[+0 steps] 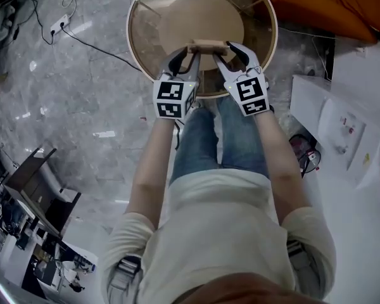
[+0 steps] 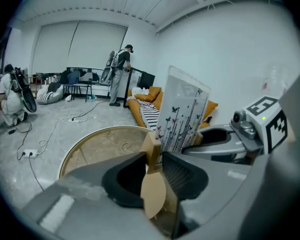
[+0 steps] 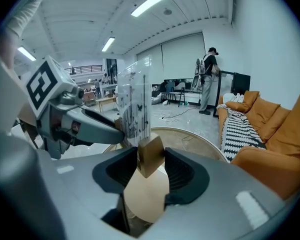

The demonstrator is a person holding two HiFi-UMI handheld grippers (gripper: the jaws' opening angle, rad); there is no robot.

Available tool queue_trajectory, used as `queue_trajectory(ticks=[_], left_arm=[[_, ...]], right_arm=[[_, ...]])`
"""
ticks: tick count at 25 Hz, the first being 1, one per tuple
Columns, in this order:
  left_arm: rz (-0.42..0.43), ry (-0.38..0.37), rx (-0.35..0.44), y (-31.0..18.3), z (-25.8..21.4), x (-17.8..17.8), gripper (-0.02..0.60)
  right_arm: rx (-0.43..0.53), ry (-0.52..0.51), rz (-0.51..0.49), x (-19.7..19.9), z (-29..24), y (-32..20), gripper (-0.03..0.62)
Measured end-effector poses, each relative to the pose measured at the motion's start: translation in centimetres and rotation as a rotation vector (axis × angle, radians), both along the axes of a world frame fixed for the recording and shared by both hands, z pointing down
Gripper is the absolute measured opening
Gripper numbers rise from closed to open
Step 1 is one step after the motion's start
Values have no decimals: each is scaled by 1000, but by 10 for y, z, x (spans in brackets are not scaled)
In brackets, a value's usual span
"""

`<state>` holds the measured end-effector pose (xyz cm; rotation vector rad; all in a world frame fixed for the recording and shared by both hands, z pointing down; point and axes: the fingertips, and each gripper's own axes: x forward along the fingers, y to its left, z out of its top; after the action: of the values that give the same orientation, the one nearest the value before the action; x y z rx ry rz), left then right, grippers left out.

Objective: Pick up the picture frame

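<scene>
The picture frame [image 1: 208, 45] has a light wooden base and a clear upright panel printed with butterflies and stems [image 2: 182, 111]. Both grippers hold it off the round glass table [image 1: 145, 18]. My left gripper [image 1: 191, 54] is shut on the left end of the wooden base [image 2: 151, 151]. My right gripper [image 1: 223, 52] is shut on the right end [image 3: 150, 156]. In the left gripper view the right gripper [image 2: 225, 136] shows beyond the panel. In the right gripper view the panel [image 3: 132, 106] rises past the jaws, with the left gripper [image 3: 85, 124] behind it.
The table has a pale wooden rim and stands on a grey marbled floor. An orange sofa [image 1: 316, 5] with a striped throw [image 3: 242, 129] is beyond it. White furniture [image 1: 342, 132] stands at the right. A power strip and cable [image 1: 60, 24] lie on the floor. People [image 2: 121, 69] stand far back.
</scene>
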<state>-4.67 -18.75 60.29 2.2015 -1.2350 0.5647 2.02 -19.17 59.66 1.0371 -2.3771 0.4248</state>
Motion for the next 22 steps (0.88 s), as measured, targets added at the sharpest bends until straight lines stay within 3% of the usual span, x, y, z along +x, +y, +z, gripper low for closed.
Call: queue_trajectory(ticks=[22], left_arm=[[-24,50,105,112,-162,-26,107]], right_arm=[[155,33,0,-25,-166,113,172]])
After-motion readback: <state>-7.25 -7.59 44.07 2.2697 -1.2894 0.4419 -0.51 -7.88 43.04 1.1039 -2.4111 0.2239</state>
